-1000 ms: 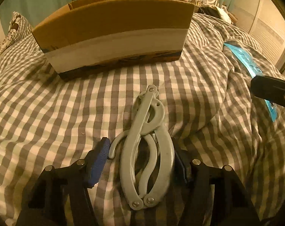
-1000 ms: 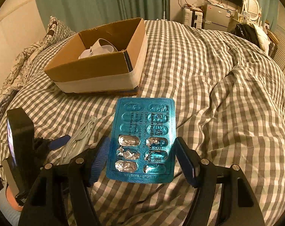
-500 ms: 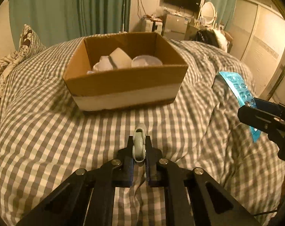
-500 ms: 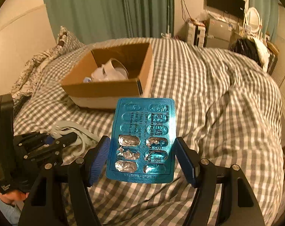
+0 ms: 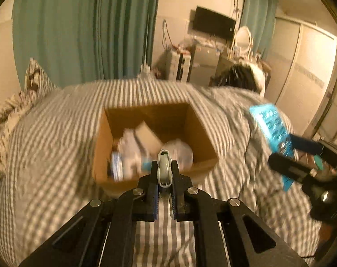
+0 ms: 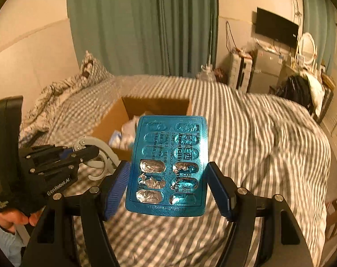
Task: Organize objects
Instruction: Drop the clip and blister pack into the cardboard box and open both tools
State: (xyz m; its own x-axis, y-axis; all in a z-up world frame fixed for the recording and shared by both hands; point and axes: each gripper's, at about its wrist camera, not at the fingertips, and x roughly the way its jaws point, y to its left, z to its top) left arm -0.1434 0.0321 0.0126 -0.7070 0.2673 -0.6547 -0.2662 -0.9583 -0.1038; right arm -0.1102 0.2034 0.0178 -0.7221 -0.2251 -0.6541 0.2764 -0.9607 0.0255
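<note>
Hovering now over the bed, both grippers have come up off the quilt; the left gripper, jaws clamped on the grey tongs, has swung until the box lies just ahead and below; the right gripper, jaws pressing the edges of the blue pill pack, follows beside it; a second ago the tongs lay flat; I judge both are ready to drop into the box, already part filled.
</note>
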